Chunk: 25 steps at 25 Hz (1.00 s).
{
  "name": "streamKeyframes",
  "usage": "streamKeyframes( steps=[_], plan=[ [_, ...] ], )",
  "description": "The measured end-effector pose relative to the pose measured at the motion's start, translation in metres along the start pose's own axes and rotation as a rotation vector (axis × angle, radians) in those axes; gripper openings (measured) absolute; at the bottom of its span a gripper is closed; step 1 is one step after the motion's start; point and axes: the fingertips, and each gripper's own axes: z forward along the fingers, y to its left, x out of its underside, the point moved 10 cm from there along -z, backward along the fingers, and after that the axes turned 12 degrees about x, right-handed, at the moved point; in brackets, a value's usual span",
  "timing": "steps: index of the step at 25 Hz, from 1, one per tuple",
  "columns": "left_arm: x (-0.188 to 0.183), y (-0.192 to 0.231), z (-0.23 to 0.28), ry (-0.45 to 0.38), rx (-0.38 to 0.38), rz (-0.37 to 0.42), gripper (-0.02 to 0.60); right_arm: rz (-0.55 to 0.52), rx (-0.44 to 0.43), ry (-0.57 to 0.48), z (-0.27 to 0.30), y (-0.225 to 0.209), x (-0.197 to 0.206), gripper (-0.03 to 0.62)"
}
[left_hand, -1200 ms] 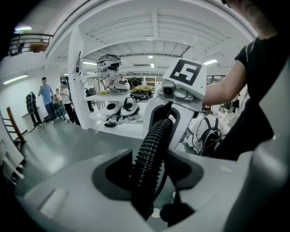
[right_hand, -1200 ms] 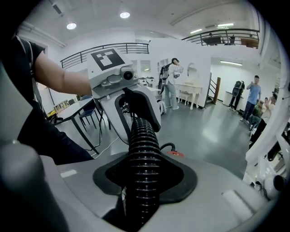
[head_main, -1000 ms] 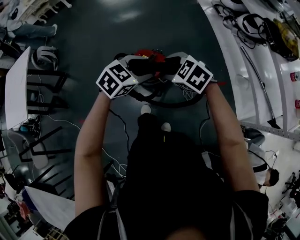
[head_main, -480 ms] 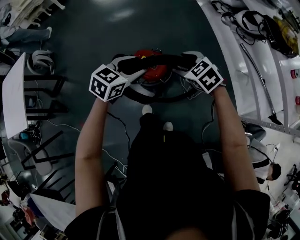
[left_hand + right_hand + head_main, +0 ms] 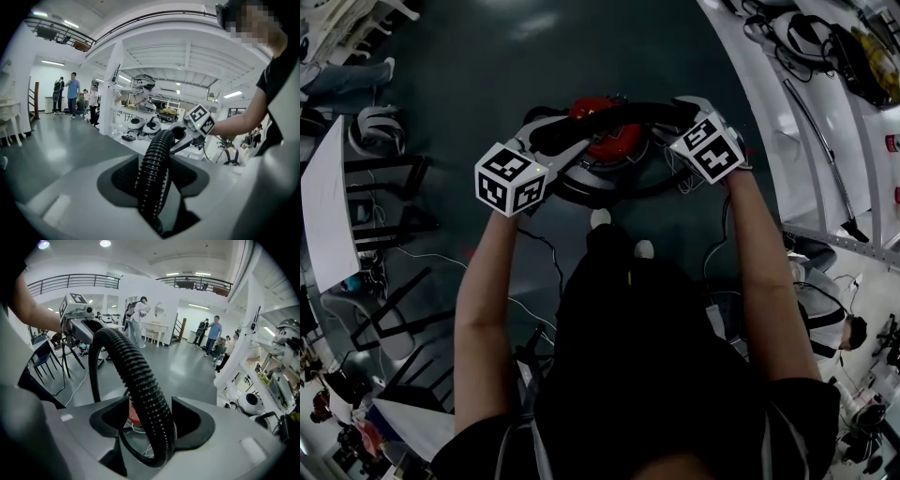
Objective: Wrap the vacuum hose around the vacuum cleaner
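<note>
A black ribbed hose (image 5: 609, 120) stretches level between my two grippers, above the red vacuum cleaner (image 5: 607, 145) on the dark floor. My left gripper (image 5: 546, 141) is shut on the hose (image 5: 154, 159), which runs on to the right gripper's marker cube (image 5: 200, 119). My right gripper (image 5: 680, 117) is open. The hose (image 5: 136, 376) lies between its jaws, leaning on the right pad with a gap at the left pad. Past the right gripper (image 5: 150, 420) the hose arches to the left gripper's cube (image 5: 72, 305) and loops down. A bit of the red cleaner (image 5: 133, 414) shows below.
White shelving (image 5: 806, 112) with gear and a long tool runs along the right. Black chairs (image 5: 384, 178) and a white table (image 5: 328, 197) stand at the left. Thin cables (image 5: 539, 248) trail on the floor by my feet. People (image 5: 70, 93) stand far off.
The grippers have drawn apart, the left one down and left, the right one up and right. The hose now stretches straighter between them and more of the red cleaner shows.
</note>
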Motion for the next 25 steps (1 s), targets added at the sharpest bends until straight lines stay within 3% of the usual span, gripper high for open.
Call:
streamKeyframes(
  steps=[3, 6, 16, 25],
  plan=[
    [0.005, 0.011, -0.01, -0.018, 0.007, -0.022, 0.202, 0.011, 0.037, 0.007, 0.008, -0.001, -0.001, 0.232],
    [0.013, 0.023, -0.015, -0.019, 0.017, -0.052, 0.202, -0.03, 0.067, 0.018, 0.017, 0.005, -0.009, 0.22],
    [0.04, 0.05, -0.021, -0.056, 0.019, -0.144, 0.212, -0.012, 0.097, 0.065, 0.031, 0.011, -0.034, 0.215],
    [0.058, 0.073, -0.024, -0.007, 0.099, -0.154, 0.221, -0.078, 0.077, 0.116, 0.045, 0.023, -0.043, 0.213]
  ],
)
